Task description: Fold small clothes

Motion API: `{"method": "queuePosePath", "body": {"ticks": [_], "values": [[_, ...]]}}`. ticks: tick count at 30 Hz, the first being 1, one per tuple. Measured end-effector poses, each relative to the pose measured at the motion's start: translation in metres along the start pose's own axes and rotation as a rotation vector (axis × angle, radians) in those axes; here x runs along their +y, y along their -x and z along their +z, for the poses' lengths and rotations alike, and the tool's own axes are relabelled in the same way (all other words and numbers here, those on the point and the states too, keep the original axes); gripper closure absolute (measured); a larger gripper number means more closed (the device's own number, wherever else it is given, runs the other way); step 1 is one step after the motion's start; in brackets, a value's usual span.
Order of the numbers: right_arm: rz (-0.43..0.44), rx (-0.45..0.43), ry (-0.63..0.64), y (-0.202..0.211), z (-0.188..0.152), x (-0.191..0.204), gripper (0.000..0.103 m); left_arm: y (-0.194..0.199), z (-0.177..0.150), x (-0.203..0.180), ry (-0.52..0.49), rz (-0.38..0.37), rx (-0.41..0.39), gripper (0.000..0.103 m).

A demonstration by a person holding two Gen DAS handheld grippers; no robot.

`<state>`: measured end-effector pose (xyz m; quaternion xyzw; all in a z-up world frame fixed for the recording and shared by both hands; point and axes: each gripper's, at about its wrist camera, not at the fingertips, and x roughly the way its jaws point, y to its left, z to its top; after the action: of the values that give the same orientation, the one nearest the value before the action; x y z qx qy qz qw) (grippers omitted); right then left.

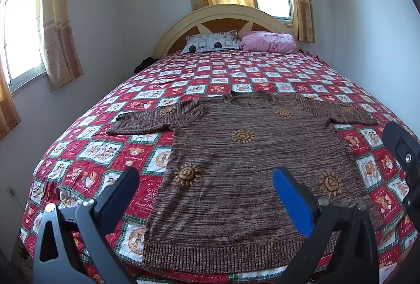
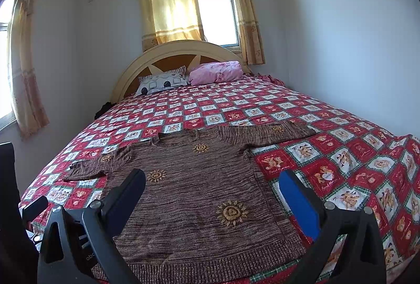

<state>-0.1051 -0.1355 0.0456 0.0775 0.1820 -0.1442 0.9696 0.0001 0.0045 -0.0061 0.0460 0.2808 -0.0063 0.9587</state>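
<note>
A brown knitted short-sleeved sweater [image 1: 244, 152] with orange sun motifs lies flat and spread out on the bed, hem towards me, neck towards the headboard; it also shows in the right wrist view [image 2: 199, 189]. My left gripper [image 1: 206, 176] is open and empty, held above the sweater's lower left part. My right gripper [image 2: 212, 179] is open and empty, held above the sweater's lower right part. The right gripper's body shows at the right edge of the left wrist view [image 1: 401, 147].
The bed has a red, white and green checked quilt [image 1: 110, 150] with bear prints. A patterned pillow [image 1: 210, 43] and a pink pillow [image 1: 267, 42] lie at the cream headboard [image 1: 223, 13]. Walls and curtained windows surround the bed. A dark item [image 1: 143, 64] sits at the bed's far left edge.
</note>
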Motion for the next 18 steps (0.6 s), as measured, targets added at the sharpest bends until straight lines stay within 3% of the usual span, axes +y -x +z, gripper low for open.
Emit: {"method": "queuePosePath", "body": {"ticks": [18], "values": [[0.002, 0.038, -0.011, -0.0080, -0.0005, -0.0014, 0.001, -0.0016, -0.0012, -0.0032, 0.001, -0.006, 0.008, 0.000]]}}
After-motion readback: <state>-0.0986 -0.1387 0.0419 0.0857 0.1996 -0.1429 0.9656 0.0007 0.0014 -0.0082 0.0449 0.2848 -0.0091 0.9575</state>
